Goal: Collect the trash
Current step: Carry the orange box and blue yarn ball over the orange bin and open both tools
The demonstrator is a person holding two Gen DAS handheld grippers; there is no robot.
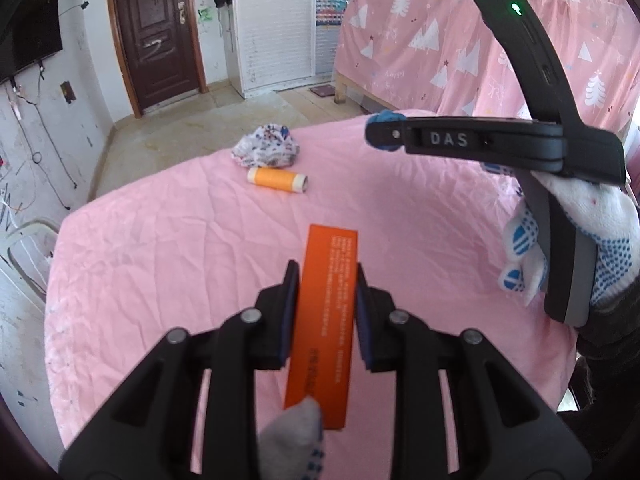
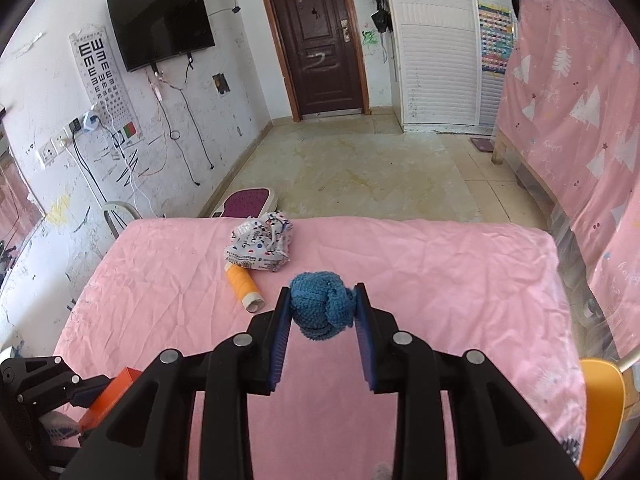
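Observation:
My left gripper [image 1: 327, 280] is shut on a flat orange box [image 1: 325, 320] and holds it above the pink table. It also shows at the lower left of the right wrist view [image 2: 80, 394], with the orange box [image 2: 110, 396]. My right gripper [image 2: 322, 304] is shut on a blue knitted ball [image 2: 320, 310]; in the left wrist view this gripper [image 1: 380, 132] reaches in from the right with the ball [image 1: 386, 118] at its tip. A crumpled printed paper wad [image 1: 267, 146] [image 2: 259, 246] and an orange thread spool [image 1: 277, 179] [image 2: 243, 286] lie on the far part of the table.
The table wears a wrinkled pink cloth [image 1: 168, 240] [image 2: 440, 272]. A white chair [image 2: 116, 214] stands at its left edge and an orange chair [image 2: 602, 412] at the right. A pink curtain [image 2: 572, 92] hangs on the right. A purple scale [image 2: 250, 200] lies on the floor beyond the table.

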